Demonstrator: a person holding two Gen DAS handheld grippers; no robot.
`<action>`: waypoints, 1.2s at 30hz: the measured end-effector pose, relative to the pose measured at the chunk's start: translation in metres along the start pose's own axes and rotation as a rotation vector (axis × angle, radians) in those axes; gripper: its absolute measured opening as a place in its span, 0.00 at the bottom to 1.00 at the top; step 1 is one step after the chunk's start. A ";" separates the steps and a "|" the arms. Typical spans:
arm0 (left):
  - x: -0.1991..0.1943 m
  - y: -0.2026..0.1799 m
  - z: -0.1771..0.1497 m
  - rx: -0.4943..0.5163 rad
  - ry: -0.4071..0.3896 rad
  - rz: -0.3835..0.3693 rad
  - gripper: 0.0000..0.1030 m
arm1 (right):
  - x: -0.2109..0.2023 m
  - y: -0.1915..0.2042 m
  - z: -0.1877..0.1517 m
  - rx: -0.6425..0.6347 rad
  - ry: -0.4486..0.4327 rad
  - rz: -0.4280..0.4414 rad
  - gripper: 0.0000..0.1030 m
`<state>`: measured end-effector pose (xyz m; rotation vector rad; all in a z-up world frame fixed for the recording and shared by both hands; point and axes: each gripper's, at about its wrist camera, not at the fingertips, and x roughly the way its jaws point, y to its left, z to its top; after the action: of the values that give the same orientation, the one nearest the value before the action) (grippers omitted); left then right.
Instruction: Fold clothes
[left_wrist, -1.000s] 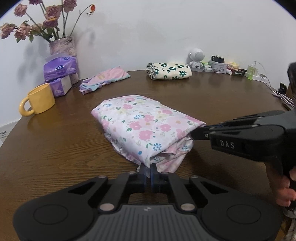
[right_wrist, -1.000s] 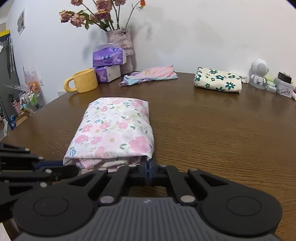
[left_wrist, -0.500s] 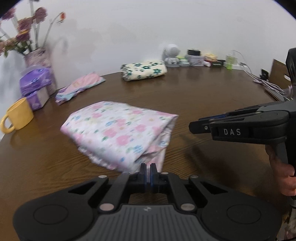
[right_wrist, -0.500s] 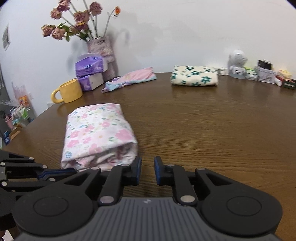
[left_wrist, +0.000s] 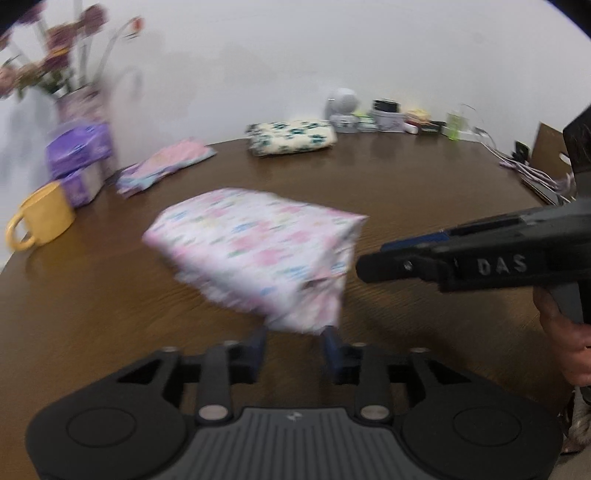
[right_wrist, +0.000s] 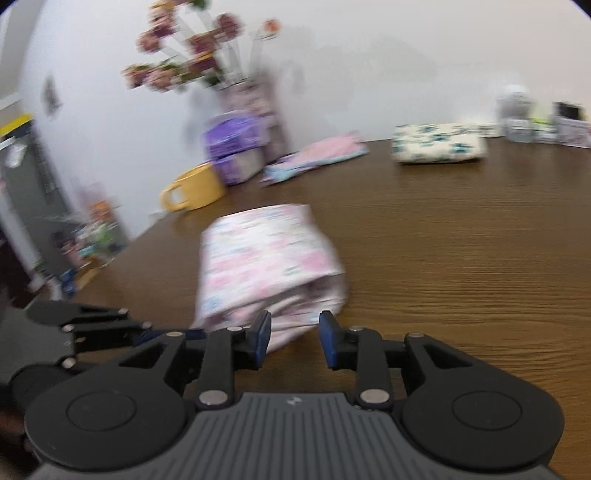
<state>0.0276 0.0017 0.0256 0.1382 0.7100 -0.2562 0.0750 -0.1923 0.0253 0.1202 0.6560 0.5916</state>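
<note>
On the brown table (left_wrist: 424, 192), going left to right in the left wrist view, stood a yellow mug (left_wrist: 40, 218), stacked purple tissue packs (left_wrist: 79, 158) before a vase of dried flowers (left_wrist: 77, 99), a pink and blue garment (left_wrist: 166, 166) lying flat, a cream bundle with dark green flowers (left_wrist: 291, 136), and a row of small items against the wall, too blurred to name. Nothing lay between these and the folded pink floral garment (left_wrist: 258, 254), which rested on the table in the middle, well apart from them.

The left hand-held gripper (left_wrist: 295, 341) had just been opening; its jaws stood apart either side of the garment's near corner without pressing it, released. The right hand-held gripper (right_wrist: 294, 334) had also just been opening, and its blue pads (right_wrist: 263, 334) flanked the garment's near end (right_wrist: 266, 273) without clamping it.

The left wrist view alone showed the right hand-held gripper from the side, its tip just beside the garment's right edge, a hand (left_wrist: 569, 343) on its handle, and cables at the table's far right. The right wrist view alone showed a cluttered shelf (right_wrist: 88, 236) beyond the table's left edge.
</note>
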 end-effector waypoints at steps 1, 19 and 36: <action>-0.004 0.007 -0.003 -0.014 -0.006 0.014 0.45 | 0.003 0.008 0.000 -0.017 0.011 0.024 0.28; -0.005 0.104 0.008 -0.093 -0.050 -0.037 0.54 | 0.037 0.075 -0.009 -0.076 -0.003 -0.096 0.02; 0.018 0.076 0.030 0.051 -0.084 -0.160 0.47 | 0.000 0.011 -0.009 0.008 -0.036 -0.215 0.01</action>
<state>0.0804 0.0646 0.0396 0.1185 0.6316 -0.4313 0.0639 -0.1837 0.0216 0.0668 0.6278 0.3790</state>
